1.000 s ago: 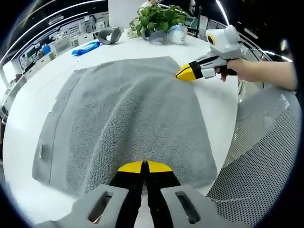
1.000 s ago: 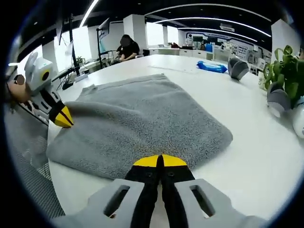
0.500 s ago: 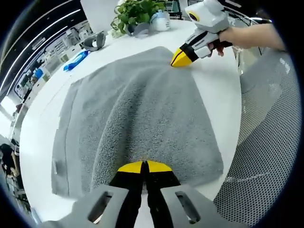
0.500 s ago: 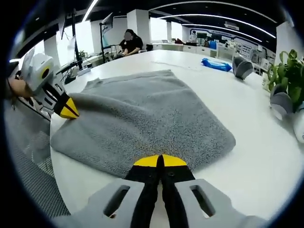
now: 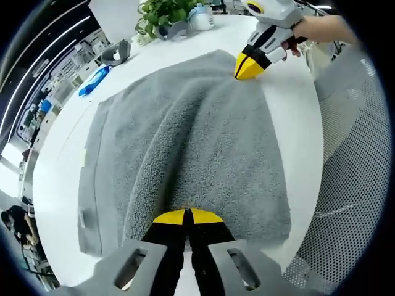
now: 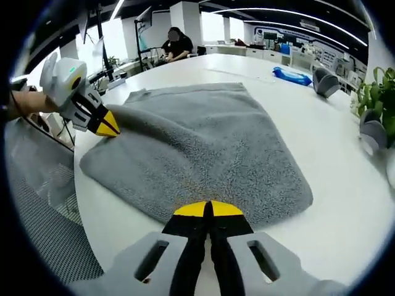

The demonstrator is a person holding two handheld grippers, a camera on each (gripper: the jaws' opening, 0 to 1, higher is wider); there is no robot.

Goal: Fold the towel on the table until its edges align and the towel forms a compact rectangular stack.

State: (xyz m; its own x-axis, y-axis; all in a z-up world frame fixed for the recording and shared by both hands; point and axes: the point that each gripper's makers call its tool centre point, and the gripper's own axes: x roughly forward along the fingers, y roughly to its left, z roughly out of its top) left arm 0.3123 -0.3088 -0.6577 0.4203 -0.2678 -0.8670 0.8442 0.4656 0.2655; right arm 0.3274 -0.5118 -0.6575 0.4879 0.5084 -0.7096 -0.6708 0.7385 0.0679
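The towel [image 5: 191,123] lies on the table [image 5: 55,179], a potted plant [image 5: 163,11] beyond it.

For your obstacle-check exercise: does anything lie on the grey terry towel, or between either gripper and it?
Nothing visible does. The left gripper and right gripper are each shut on an edge of the grey terry towel, whose top is bare.

I've got a gray towel [image 5: 197,129] spread on the white tabletop [image 5: 58,154], folded over once, near edge puffy, lower layer poking out one side.
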